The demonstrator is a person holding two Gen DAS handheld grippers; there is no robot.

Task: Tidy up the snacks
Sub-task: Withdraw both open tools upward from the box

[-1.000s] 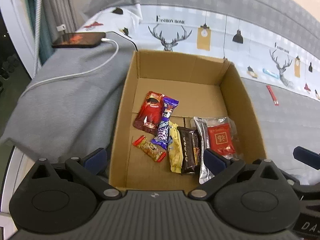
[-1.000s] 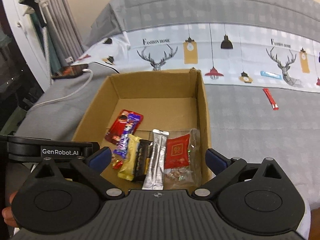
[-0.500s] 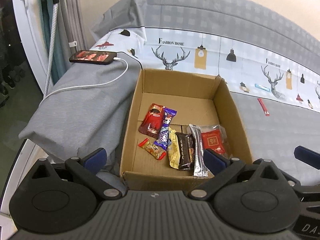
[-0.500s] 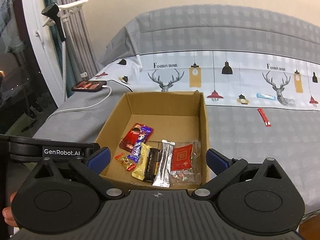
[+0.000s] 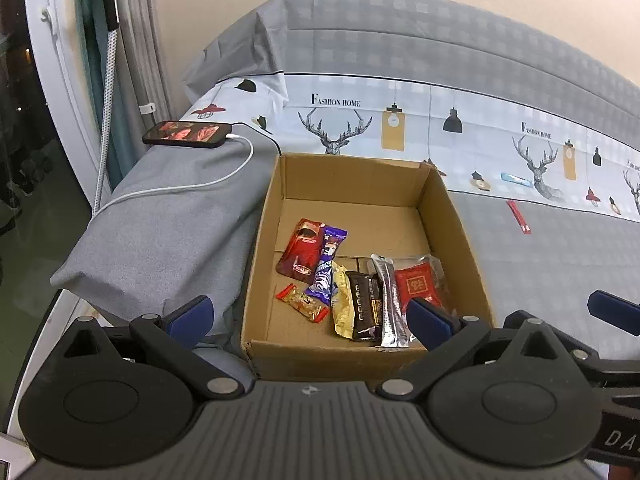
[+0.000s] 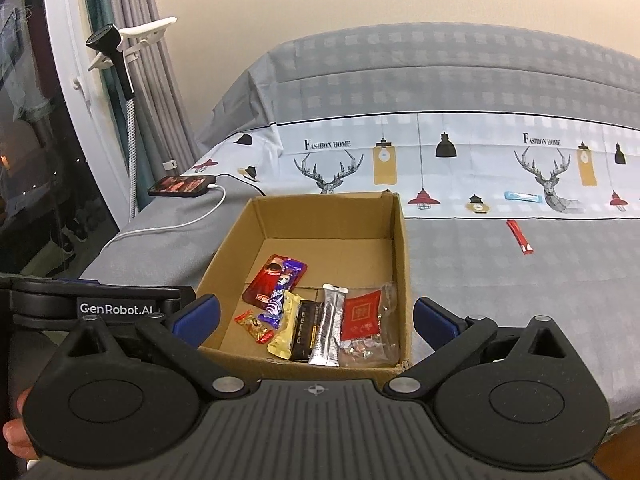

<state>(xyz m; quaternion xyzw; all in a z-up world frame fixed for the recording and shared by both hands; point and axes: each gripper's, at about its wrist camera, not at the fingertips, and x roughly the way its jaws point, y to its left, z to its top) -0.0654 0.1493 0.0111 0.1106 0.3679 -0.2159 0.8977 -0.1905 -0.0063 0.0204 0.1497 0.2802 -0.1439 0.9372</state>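
An open cardboard box (image 5: 452, 216) (image 6: 402, 248) sits on a grey bed. It holds several snacks in a row: a red pouch (image 5: 302, 250), a purple bar (image 5: 328, 268), a small red candy (image 5: 302, 302), a yellow bar (image 5: 342, 300), a dark chocolate bar (image 5: 364, 304), a silver stick (image 5: 390, 300) and a red-labelled clear bag (image 5: 418, 284). A red stick (image 5: 519, 222) (image 6: 519, 237) and a blue packet (image 5: 516, 179) (image 6: 523, 197) lie on the bed right of the box. My left gripper (image 5: 310, 316) and right gripper (image 6: 316, 316) are open and empty, near the box's front edge.
A phone (image 5: 187, 134) (image 6: 183, 186) on a white charging cable (image 5: 200, 184) lies on the bed's left corner. A curtain and a white window frame (image 5: 60, 64) stand on the left. The bed's left edge drops to the floor.
Both grippers have pulled back and up from the box, so the box looks smaller and more of the bed and wall shows. The snacks have not moved.
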